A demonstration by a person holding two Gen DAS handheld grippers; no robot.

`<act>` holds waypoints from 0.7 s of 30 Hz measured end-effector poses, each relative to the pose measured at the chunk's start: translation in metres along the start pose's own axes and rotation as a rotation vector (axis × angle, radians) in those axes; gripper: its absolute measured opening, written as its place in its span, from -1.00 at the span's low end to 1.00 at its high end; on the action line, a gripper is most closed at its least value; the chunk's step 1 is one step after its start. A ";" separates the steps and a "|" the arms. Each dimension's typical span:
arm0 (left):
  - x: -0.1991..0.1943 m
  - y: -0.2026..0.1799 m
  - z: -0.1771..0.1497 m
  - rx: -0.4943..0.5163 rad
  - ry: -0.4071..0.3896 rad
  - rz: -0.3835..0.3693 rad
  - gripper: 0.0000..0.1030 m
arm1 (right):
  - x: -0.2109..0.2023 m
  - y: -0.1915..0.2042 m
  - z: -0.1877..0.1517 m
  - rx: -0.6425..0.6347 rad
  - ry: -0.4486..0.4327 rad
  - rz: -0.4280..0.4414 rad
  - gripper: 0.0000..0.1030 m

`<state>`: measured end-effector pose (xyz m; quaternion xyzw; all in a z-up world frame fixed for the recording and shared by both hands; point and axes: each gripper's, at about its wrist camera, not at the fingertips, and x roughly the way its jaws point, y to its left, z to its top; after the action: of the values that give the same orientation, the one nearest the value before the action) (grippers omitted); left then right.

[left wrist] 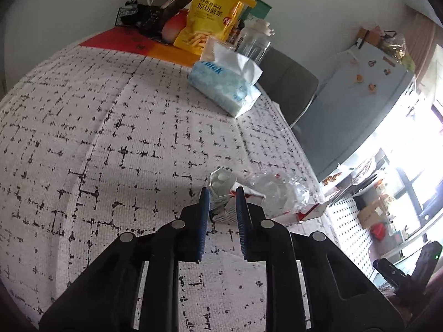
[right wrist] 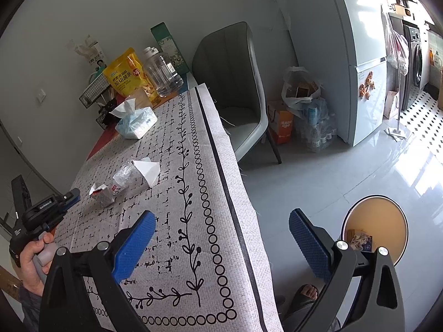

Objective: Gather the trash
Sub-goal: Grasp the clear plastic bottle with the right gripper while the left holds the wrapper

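A crushed small carton [left wrist: 221, 193] [right wrist: 102, 195] lies on the patterned tablecloth [left wrist: 110, 138] [right wrist: 177, 182]. Beside it lie a crumpled clear plastic wrapper [left wrist: 277, 186] [right wrist: 126, 174] and a white paper scrap [right wrist: 149, 170]. My left gripper [left wrist: 221, 193] is open, its fingertips on either side of the carton's near end; it also shows in the right wrist view [right wrist: 70, 195]. My right gripper [right wrist: 221, 229] is wide open and empty above the table's right edge. A round bin [right wrist: 375, 231] with some trash inside stands on the floor at the right.
A tissue pack [left wrist: 224, 83] [right wrist: 135, 120], a yellow snack bag [left wrist: 210, 18] [right wrist: 128, 74] and a clear jar [left wrist: 253, 41] [right wrist: 163, 72] stand at the table's far end. A grey chair [right wrist: 238, 88], bags and a fridge [right wrist: 362, 55] stand beyond the table's right edge.
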<state>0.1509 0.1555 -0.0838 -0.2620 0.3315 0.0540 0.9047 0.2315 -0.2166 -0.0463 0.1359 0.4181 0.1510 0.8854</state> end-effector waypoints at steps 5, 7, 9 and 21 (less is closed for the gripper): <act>0.014 0.007 0.002 -0.023 -0.004 0.036 -0.16 | 0.002 0.001 -0.001 -0.001 0.004 -0.001 0.84; 0.021 0.006 0.003 -0.006 0.008 0.058 -0.15 | 0.002 0.001 0.000 -0.001 0.004 -0.003 0.84; 0.026 0.006 0.002 0.011 0.011 0.054 -0.15 | 0.003 0.001 0.000 0.001 0.004 -0.006 0.84; 0.047 -0.008 0.011 0.025 0.009 0.004 -0.19 | 0.009 -0.003 0.002 0.009 0.009 -0.021 0.84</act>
<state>0.1958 0.1508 -0.1031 -0.2502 0.3367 0.0506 0.9064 0.2383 -0.2160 -0.0523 0.1347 0.4242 0.1403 0.8844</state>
